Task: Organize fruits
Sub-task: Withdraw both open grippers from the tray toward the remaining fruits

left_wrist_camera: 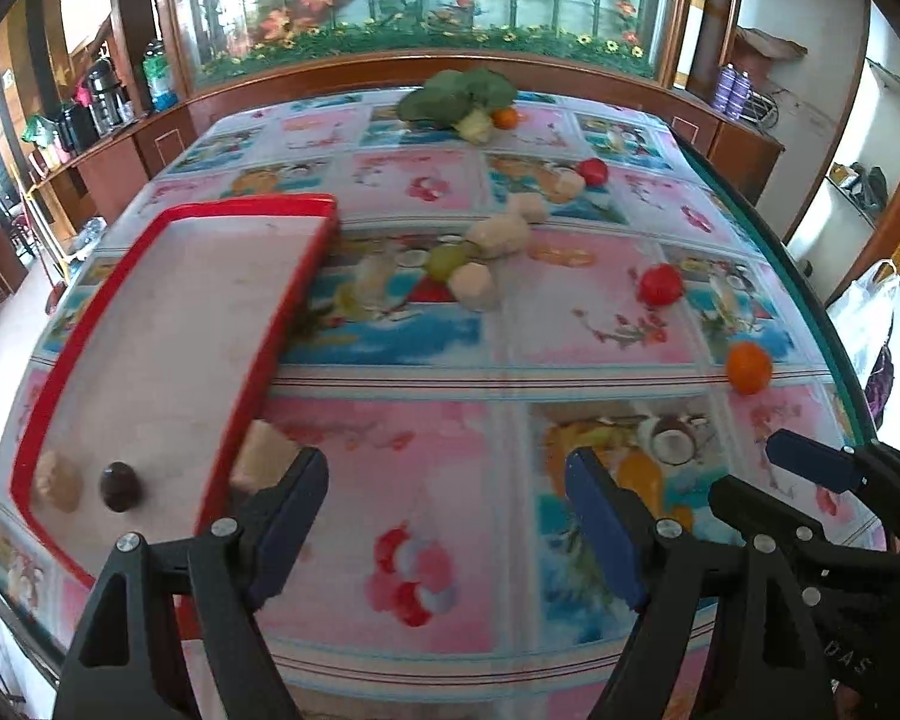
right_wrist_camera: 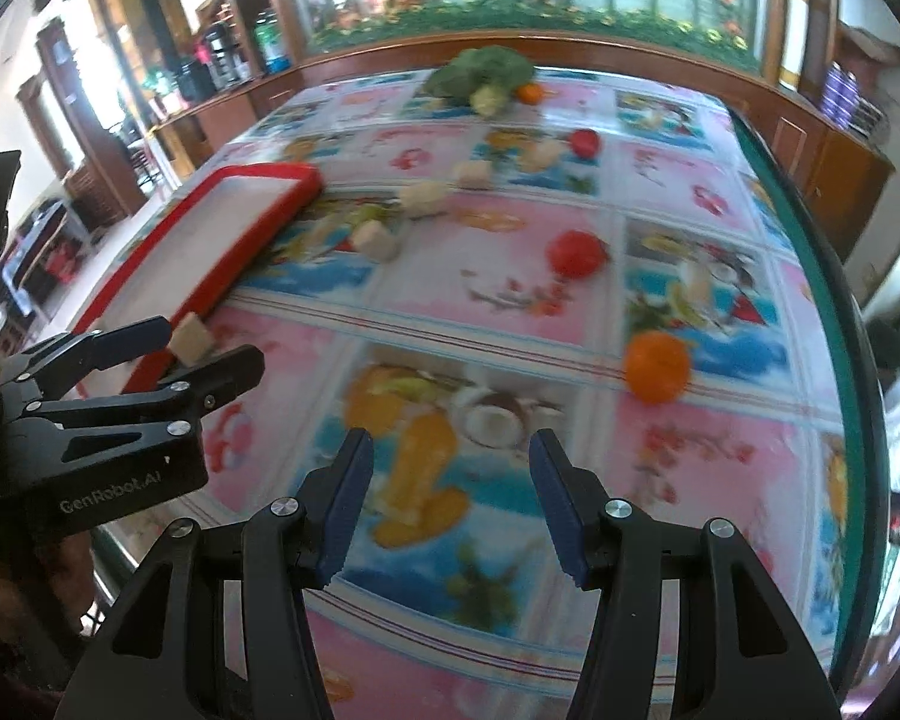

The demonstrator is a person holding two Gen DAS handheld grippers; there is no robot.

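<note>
Both tools are matte black plastic. The left gripper (left_wrist_camera: 447,516) has two angular, triangular-braced fingers (left_wrist_camera: 282,516), each faced with a dark blue pad and pinned with round silver screws. The right gripper (right_wrist_camera: 450,504) is built alike: black struts, blue pads (right_wrist_camera: 348,504), silver screw heads. On the left tool's body, beside those screws, white lettering reads "GenRobot.AI". A black glove covers the right hand (left_wrist_camera: 870,618).

Fruit-print tablecloth (left_wrist_camera: 450,372), aquarium (left_wrist_camera: 414,0) behind, bottles (left_wrist_camera: 731,90) on wooden counter (left_wrist_camera: 744,147)
</note>
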